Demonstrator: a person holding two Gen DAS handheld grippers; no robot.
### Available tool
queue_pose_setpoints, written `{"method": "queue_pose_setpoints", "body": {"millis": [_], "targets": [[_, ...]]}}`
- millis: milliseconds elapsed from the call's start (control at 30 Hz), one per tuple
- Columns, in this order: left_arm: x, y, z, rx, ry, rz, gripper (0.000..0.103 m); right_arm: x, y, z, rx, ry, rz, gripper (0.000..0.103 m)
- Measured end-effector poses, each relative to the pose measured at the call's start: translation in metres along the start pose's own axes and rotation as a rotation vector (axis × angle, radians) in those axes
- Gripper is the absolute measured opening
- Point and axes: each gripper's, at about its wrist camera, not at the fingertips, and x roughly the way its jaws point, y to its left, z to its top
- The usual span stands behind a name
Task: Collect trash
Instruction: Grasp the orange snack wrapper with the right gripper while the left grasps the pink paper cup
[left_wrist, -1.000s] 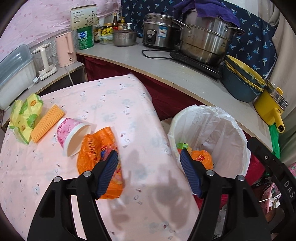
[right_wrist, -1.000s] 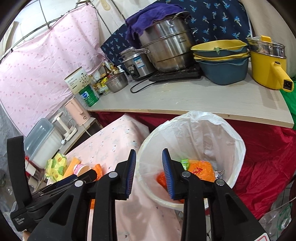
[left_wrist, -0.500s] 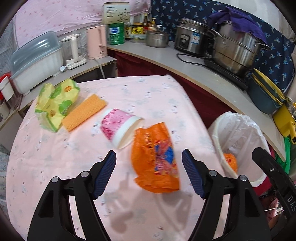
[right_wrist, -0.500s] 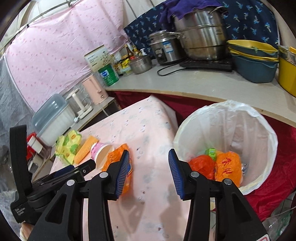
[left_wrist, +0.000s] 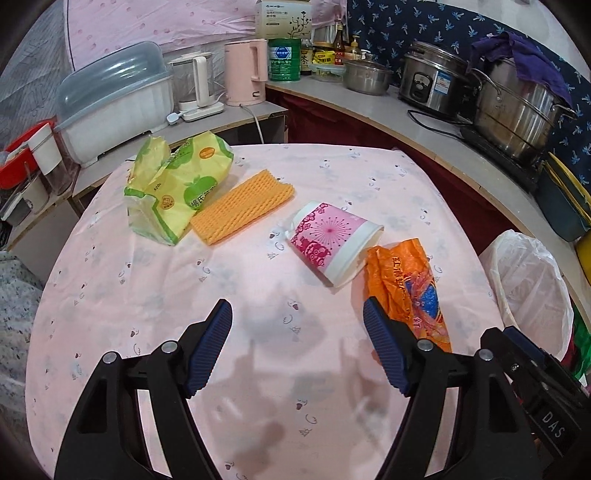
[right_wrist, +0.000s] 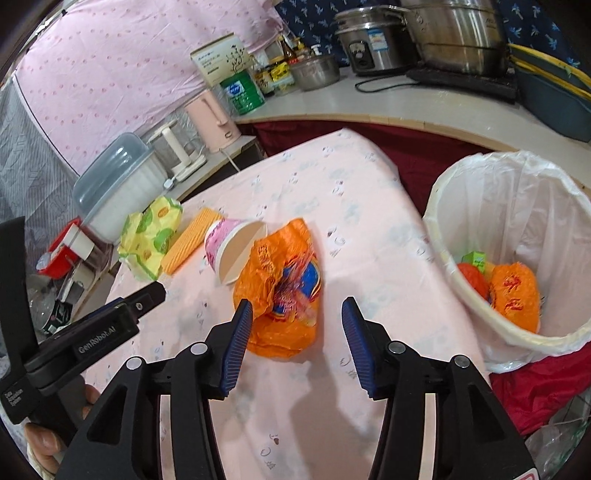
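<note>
The orange wrapper (right_wrist: 280, 291) lies lengthwise beside the tipped paper cup (right_wrist: 231, 247), whose mouth faces it. The right gripper (right_wrist: 295, 339) is opening, empty; the left gripper (left_wrist: 295, 347) hangs wide, empty.

A table (left_wrist: 155, 295) under a pink patterned cloth carries four bits of litter: a yellow-green wrapper (left_wrist: 173, 184), an orange ridged strip (left_wrist: 242, 206) beside it, a pink paper cup (left_wrist: 332, 242) on its side, touching a crumpled orange bag (left_wrist: 406, 288).
</note>
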Motion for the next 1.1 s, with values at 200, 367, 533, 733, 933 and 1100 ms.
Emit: {"method": "queue_pose_setpoints", "body": {"millis": [200, 367, 533, 733, 933, 1100], "targets": [[0.009, 0.013, -0.003, -0.015, 0.015, 0.008, 0.070, 0.025, 0.000, -0.009, 0.011, 0.061, -0.003, 0.049], [0.018, 0.016, -0.005, -0.016, 0.032, 0.008, 0.070, 0.043, -0.002, -0.013, 0.017, 0.096, -0.013, 0.049], [0.027, 0.019, -0.005, -0.017, 0.046, 0.009, 0.070, 0.057, -0.001, -0.015, 0.015, 0.123, -0.017, 0.049], [0.038, 0.021, -0.007, -0.016, 0.066, 0.011, 0.070, 0.065, 0.003, -0.014, -0.010, 0.121, -0.023, 0.036], [0.045, 0.017, -0.007, -0.003, 0.077, 0.008, 0.070, 0.070, 0.007, -0.015, -0.038, 0.132, -0.045, 0.013], [0.047, 0.015, -0.007, 0.004, 0.082, 0.008, 0.070, 0.068, 0.008, -0.014, -0.042, 0.116, -0.046, 0.006]]}}
